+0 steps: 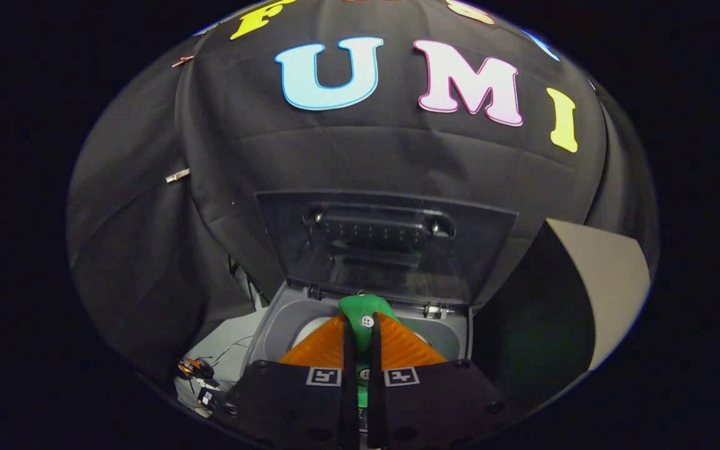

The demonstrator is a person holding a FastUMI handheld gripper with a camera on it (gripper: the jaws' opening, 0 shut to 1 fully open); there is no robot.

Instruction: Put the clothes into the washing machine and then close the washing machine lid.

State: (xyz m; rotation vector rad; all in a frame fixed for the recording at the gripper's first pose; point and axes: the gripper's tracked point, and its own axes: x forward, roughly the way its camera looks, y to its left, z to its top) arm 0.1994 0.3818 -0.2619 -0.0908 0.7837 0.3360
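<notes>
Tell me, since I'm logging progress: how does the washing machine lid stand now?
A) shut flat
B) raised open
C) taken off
B: the washing machine lid stands raised behind the tub, while the tool is shut on the green garment above the opening.

A staged recording booth, not a real home: draped black cloth wall (pixel 222 187) pinned with clips surrounds a small grey top-loading washing machine (pixel 272 319), its tinted clear lid (pixel 385 244) raised. Loose cables (pixel 229 350) lie beside it, and a grey panel (pixel 610 281) stands nearby.
</notes>
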